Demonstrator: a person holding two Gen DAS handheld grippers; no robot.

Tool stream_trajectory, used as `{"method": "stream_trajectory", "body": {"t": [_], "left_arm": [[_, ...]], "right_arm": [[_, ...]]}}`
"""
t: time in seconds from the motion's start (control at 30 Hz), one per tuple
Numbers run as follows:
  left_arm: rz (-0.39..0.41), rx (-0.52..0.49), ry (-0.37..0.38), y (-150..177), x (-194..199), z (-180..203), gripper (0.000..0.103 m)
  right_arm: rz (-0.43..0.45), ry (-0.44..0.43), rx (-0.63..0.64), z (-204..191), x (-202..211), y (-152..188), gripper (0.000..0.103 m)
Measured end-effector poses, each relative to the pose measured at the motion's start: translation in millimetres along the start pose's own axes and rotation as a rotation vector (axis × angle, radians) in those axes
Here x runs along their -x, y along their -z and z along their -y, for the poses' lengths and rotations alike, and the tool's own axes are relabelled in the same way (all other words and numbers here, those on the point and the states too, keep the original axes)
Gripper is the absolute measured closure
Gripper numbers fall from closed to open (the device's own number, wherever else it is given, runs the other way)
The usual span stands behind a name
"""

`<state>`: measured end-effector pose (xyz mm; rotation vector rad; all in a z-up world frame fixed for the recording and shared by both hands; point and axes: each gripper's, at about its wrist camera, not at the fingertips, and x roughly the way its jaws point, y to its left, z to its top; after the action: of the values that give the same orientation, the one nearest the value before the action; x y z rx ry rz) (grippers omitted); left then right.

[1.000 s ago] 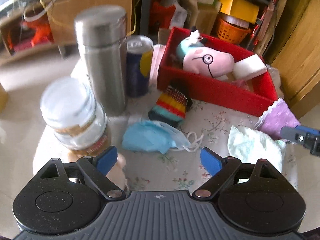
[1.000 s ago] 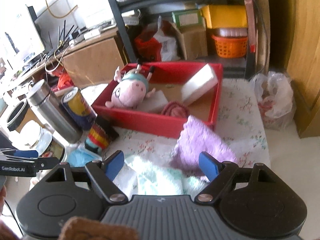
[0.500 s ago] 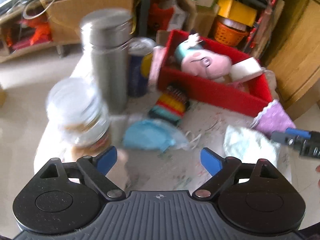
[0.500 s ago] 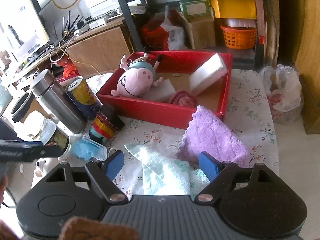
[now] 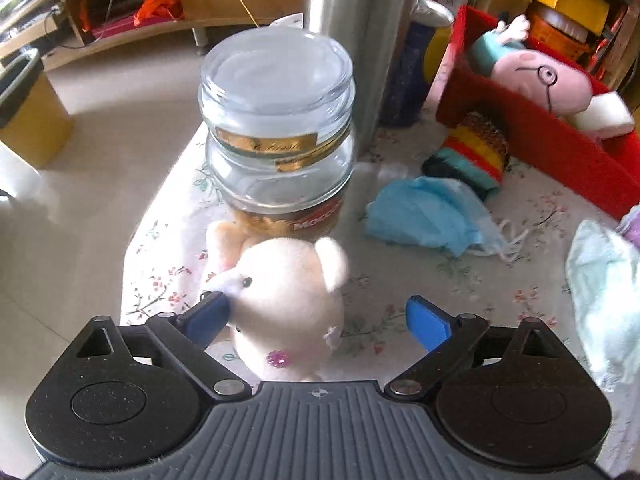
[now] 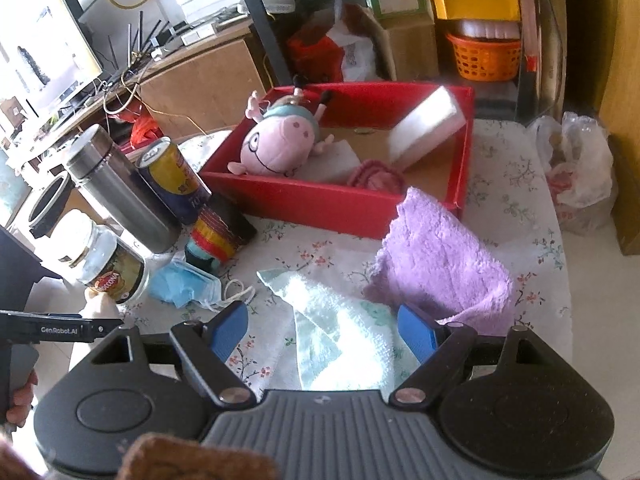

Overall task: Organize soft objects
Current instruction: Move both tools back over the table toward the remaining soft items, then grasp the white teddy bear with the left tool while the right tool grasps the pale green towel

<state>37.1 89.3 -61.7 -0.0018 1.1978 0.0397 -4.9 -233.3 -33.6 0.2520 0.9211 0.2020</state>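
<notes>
A white plush animal stands on the floral cloth in front of a glass jar. My left gripper is open around it: the left fingertip touches its snout, the right one stands apart. My right gripper hangs open over a pale green towel, beside a purple towel. A red box behind holds a pink pig plush, a white sponge and a pink knitted piece. A blue face mask and a striped soft roll lie before the box.
A steel flask and a drink can stand left of the box, close behind the jar. The table edge drops to the floor on the left. A plastic bag sits right of the table. Shelves and cartons fill the back.
My left gripper has sunk and swung left, from above the mask to around the white plush, which now fills the lower view. The right gripper has barely moved.
</notes>
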Motion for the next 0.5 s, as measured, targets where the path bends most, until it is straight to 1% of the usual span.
{"method": "stream_trajectory", "body": {"t": [0.1, 0.17, 0.2, 0.23, 0.27, 0.3, 0.43, 0.5], "left_arm": [[-0.004, -0.036, -0.108, 6, -11, 3, 0.012], [-0.001, -0.064, -0.181, 10, -18, 5, 0.019], [0.006, -0.066, -0.212, 11, -19, 4, 0.03], [0.018, -0.061, -0.228, 12, -16, 2, 0.042], [0.034, -0.047, -0.232, 12, -12, -1, 0.049], [0.048, -0.025, -0.221, 11, -6, -6, 0.054], [0.075, 0.074, -0.136, 12, 10, -25, 0.058], [0.077, 0.103, -0.068, 15, 17, -29, 0.058]], "right_arm": [[0.0, -0.006, 0.009, -2, 0, 0, 0.048], [0.0, -0.012, 0.013, -3, 0, 0, 0.048], [0.002, -0.017, 0.017, -3, 1, 1, 0.048], [0.005, -0.02, 0.019, -3, 2, 1, 0.048], [0.01, -0.021, 0.02, -3, 3, 2, 0.048], [0.016, -0.024, 0.022, -2, 4, 2, 0.048], [0.032, -0.016, 0.01, 5, 9, 2, 0.048], [0.039, -0.009, -0.008, 13, 13, 1, 0.048]]}}
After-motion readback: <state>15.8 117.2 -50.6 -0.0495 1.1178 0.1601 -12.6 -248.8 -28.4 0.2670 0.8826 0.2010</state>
